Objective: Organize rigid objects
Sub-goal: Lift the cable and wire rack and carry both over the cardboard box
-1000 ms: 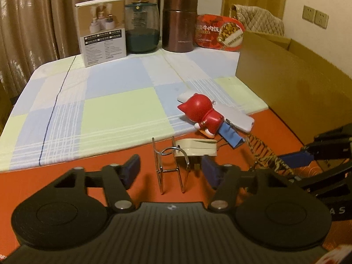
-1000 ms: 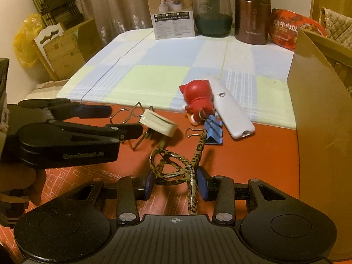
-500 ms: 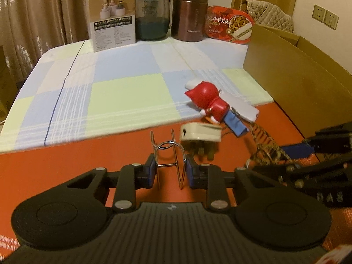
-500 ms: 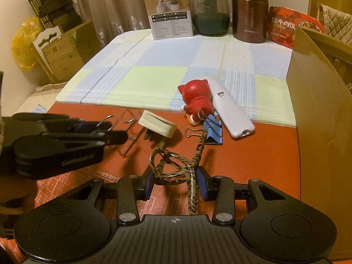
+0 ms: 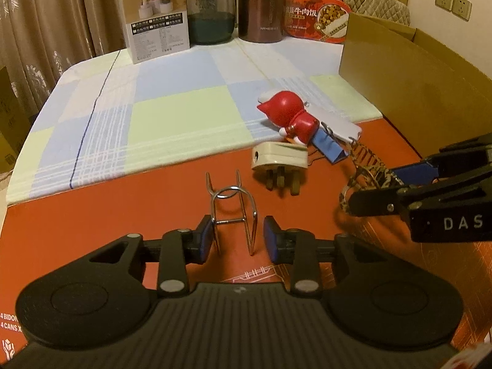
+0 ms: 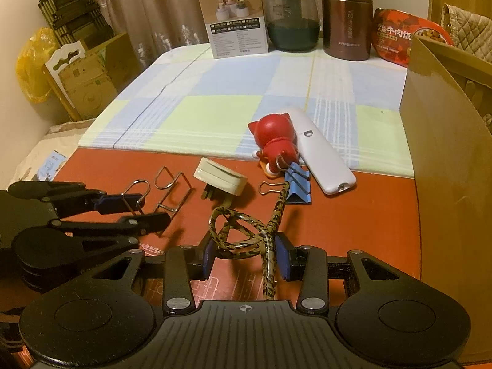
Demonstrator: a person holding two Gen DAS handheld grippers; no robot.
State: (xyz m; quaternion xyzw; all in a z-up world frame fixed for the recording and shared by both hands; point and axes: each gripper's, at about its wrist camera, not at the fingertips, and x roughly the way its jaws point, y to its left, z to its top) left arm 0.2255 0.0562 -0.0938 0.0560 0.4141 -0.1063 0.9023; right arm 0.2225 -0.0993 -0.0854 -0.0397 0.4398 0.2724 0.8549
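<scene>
A bent metal wire clip (image 5: 232,212) lies on the red mat between the pads of my left gripper (image 5: 236,239), which stands a little open around it with gaps on both sides. It also shows in the right wrist view (image 6: 167,191). My right gripper (image 6: 246,253) is shut on leopard-print glasses (image 6: 246,230), also visible in the left wrist view (image 5: 367,173). A cream plug (image 5: 278,160), a red cat figure (image 5: 290,117), a blue binder clip (image 5: 330,147) and a white remote (image 6: 319,150) lie beyond.
A tall cardboard box (image 5: 415,80) stands at the right. A white carton (image 5: 153,15), a dark glass jar (image 5: 210,9), a brown flask (image 5: 261,6) and a red food tray (image 5: 316,18) line the far edge of the checked cloth (image 5: 153,107).
My left gripper closed in on the wire clip half a second ago and has now opened a little, letting it go. The right gripper stays shut on the glasses.
</scene>
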